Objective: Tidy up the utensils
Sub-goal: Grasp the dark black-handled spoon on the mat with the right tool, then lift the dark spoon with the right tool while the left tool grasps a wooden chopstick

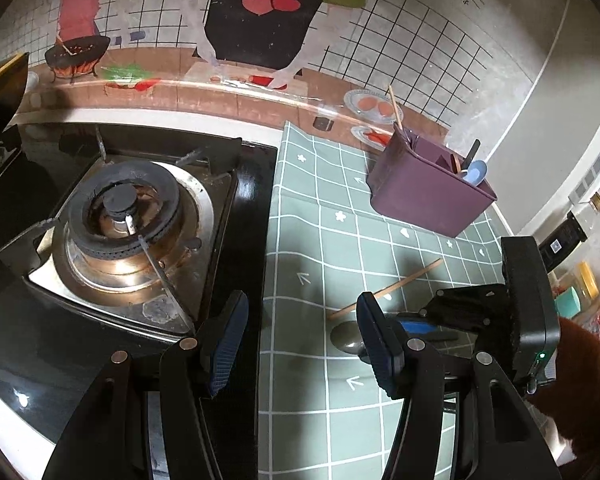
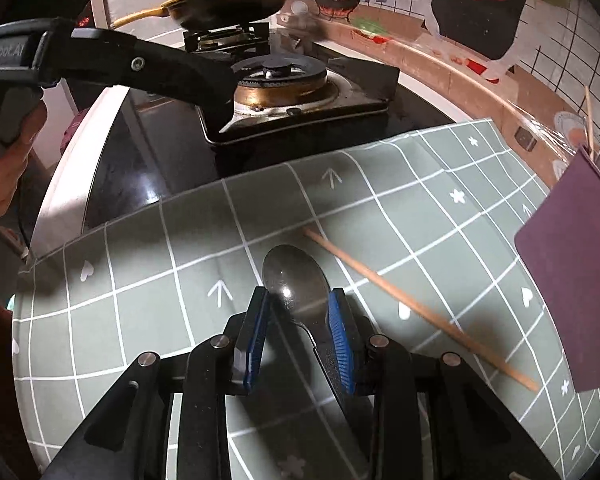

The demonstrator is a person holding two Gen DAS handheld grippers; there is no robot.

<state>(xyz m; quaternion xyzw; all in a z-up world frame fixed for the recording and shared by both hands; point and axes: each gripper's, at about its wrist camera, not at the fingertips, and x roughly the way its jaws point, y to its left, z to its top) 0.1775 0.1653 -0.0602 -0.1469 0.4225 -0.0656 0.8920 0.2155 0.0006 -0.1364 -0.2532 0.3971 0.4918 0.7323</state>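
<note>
Between the blue-padded fingers of the right gripper (image 2: pixel 299 334), a dark grey, glossy plastic spoon (image 2: pixel 296 280) is lying on the green grid-patterned mat (image 2: pixel 140 280), its bowl pointing away and its handle running back under the tool. The jaws are straddling the neck of the spoon; whether the pads are already pressing on it I cannot tell, since a sliver of gap seems to be showing on each side. The step in hand looks like the pick-up of this spoon.

Just beside it, on the right, a single light wooden chopstick (image 2: pixel 420 312) is lying slantwise on the mat, apart from the spoon.

The left gripper (image 1: pixel 304 344) is hanging wide open and empty over the mat's edge, next to the black gas stove (image 1: pixel 140 216).

Farther off, the purple plastic utensil caddy (image 1: pixel 428 196) is standing near the wall, already holding a blue spoon (image 1: pixel 475 172) and another chopstick.

The next move, in my judgement, calls for a firm pinch on the narrow neck, a clean lift, then a carry rightward to the caddy and a drop, handle down, into a compartment.
</note>
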